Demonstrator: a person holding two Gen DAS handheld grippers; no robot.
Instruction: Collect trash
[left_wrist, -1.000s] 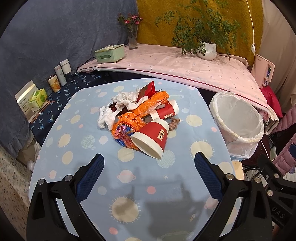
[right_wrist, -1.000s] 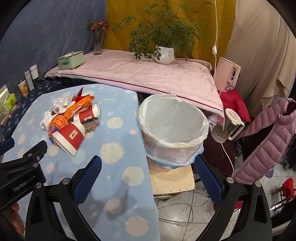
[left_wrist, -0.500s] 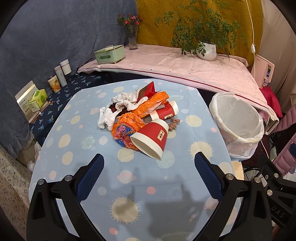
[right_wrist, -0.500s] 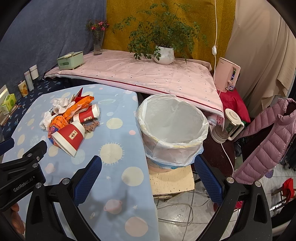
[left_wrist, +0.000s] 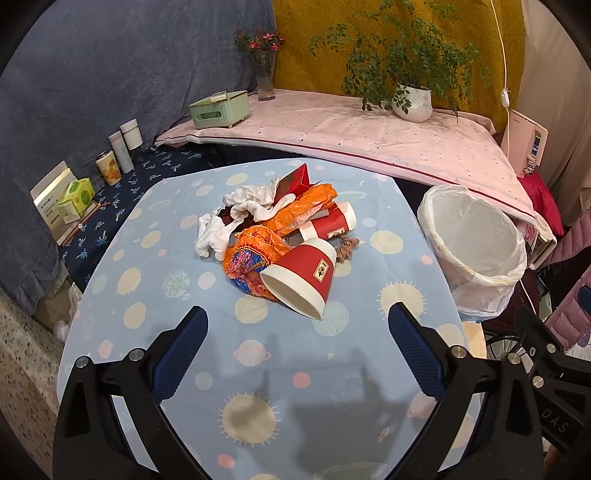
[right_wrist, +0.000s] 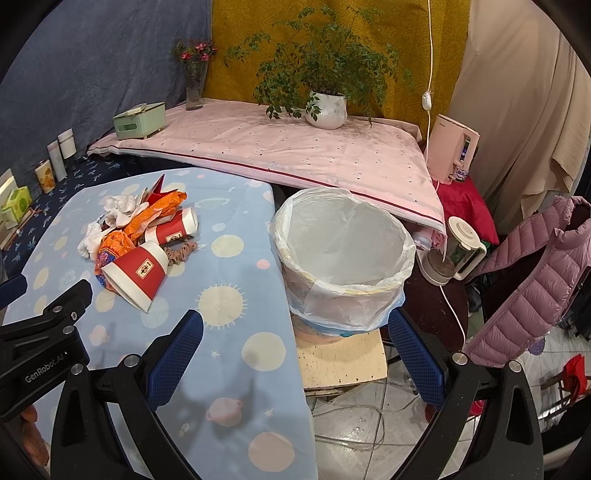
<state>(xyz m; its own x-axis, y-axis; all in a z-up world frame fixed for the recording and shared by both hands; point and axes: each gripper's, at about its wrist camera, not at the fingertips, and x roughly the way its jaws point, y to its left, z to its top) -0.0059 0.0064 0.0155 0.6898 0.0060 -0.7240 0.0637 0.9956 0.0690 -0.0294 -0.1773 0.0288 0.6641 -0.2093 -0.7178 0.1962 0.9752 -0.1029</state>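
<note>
A heap of trash lies mid-table on the blue dotted cloth: a red paper cup on its side nearest me, a second red cup behind it, orange wrappers, white crumpled tissue and a red folded paper. A white-lined bin stands just off the table's right edge. My left gripper hovers open short of the near cup. My right gripper is open above the table's right edge, in front of the bin.
A brown scrunchie lies beside the cups. Behind the table runs a pink-covered shelf with a potted plant, vase and green box. Bottles and cartons line the left. A kettle and pink jacket are at the right.
Both grippers have barely shifted; the views show almost the same scene as a second ago. Nothing was picked up or moved.
</note>
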